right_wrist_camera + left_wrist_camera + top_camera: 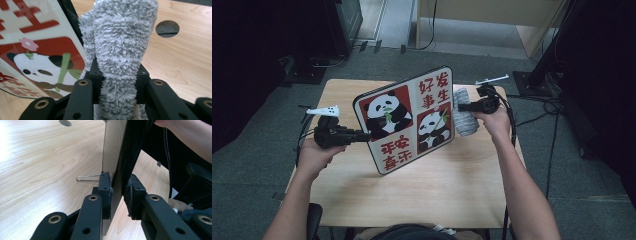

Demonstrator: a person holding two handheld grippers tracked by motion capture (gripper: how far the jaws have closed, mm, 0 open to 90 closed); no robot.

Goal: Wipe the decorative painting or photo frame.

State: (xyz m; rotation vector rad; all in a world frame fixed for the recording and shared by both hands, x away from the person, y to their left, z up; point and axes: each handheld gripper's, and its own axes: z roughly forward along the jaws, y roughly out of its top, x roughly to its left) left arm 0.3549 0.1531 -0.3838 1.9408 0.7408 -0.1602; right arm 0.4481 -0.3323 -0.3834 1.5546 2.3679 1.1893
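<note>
A flat panda board (409, 119) with red Chinese characters stands tilted over the wooden table (447, 185). My left gripper (362, 135) is shut on its left edge; in the left gripper view the black pads (106, 188) press the thin board (115, 157) from both sides. My right gripper (462, 107) is shut on a fluffy grey cloth (466, 117), held just right of the board. In the right gripper view the grey cloth (122, 50) bulges out between the jaws, with the panda board (37, 50) close on its left.
A round cable hole (167, 27) is cut in the tabletop beyond the cloth. A thin wire stand (87, 178) lies on the table behind the board. Black stands and cables (532, 100) sit on the floor to the right.
</note>
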